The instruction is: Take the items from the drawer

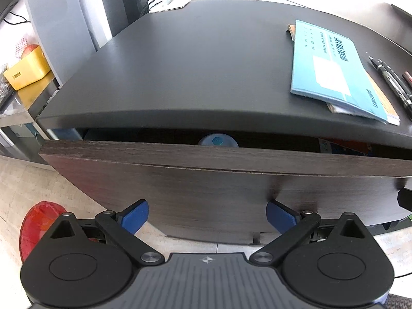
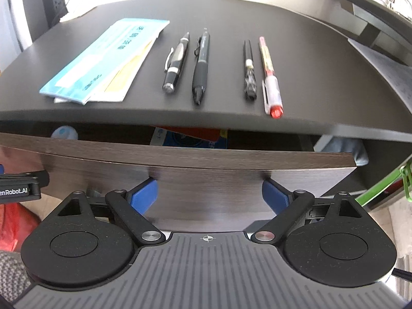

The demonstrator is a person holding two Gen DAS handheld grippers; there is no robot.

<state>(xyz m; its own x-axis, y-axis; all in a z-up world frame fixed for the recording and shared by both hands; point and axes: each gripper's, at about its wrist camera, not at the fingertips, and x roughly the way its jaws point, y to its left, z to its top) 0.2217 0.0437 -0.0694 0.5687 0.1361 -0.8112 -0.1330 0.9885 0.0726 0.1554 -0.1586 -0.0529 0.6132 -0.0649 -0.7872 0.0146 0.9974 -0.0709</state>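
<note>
A dark wood drawer front [image 1: 206,177] stands pulled out a little under the black desk top [image 1: 193,72]. Through the gap I see a pale blue round lid [image 1: 218,140] and a red and blue packet [image 1: 345,146]. In the right wrist view the drawer front [image 2: 206,172] shows the lid [image 2: 64,132] at left and the red and blue packet [image 2: 195,136] in the middle. My left gripper [image 1: 207,217] is open and empty, close to the drawer front. My right gripper [image 2: 209,194] is open and empty, also in front of the drawer.
On the desk top [image 2: 322,64] lie a blue booklet on papers [image 2: 103,59] and several pens [image 2: 226,69]; the booklet [image 1: 334,69] also shows at the left wrist view's right. A yellow box [image 1: 27,70] on a side shelf, a red bag [image 1: 38,226] on the floor.
</note>
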